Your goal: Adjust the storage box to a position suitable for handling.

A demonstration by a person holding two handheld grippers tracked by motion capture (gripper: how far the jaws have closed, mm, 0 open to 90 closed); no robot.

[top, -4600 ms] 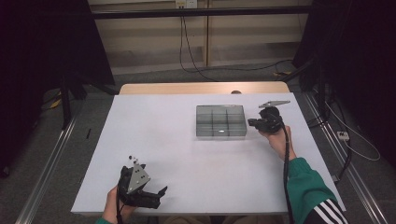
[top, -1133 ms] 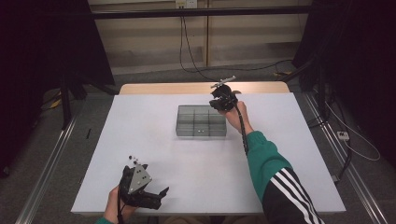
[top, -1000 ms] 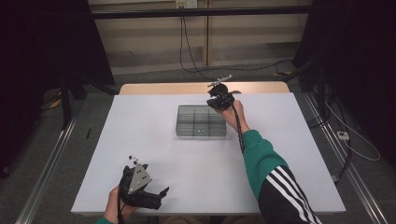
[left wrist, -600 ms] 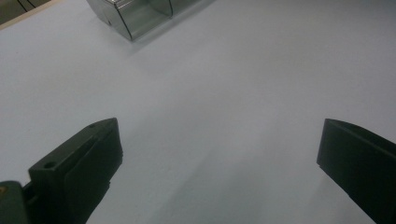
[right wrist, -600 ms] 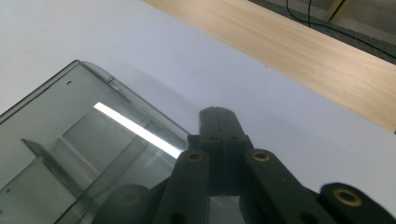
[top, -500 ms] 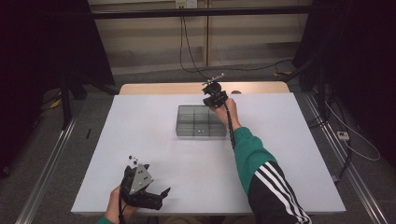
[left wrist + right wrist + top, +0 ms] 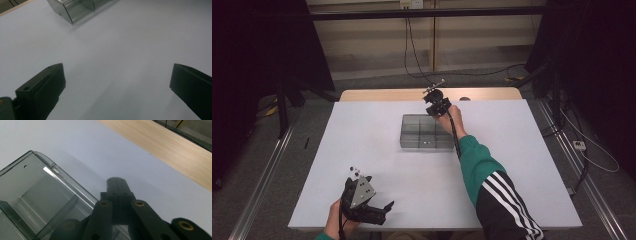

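- Clear smoky-grey plastic organiser box [image 7: 426, 132] with inner dividers sits on the white table [image 7: 362, 150], toward its far middle, short of the bare wooden strip [image 7: 387, 94] along the far edge.
- Right gripper [image 7: 435, 102] is at the box's far right corner; in the right gripper view its black jaws are pressed together with nothing between them, their tips [image 7: 117, 185] lying just past the rounded rim [image 7: 53, 165], over the white surface.
- Whether the closed tips touch the box wall cannot be told; they look right against it.
- Risk, as I judge it: pushing with closed jaws at one corner could swing the light box round instead of sliding it straight, or ride up over the rim and slip off.
- A push too far sideways might also tip the small pale item [image 7: 426, 143] lying in a near compartment.
- Left gripper [image 7: 371, 210] rests at the near edge, jaws spread wide and holding nothing, well apart from the box [image 7: 75, 8].
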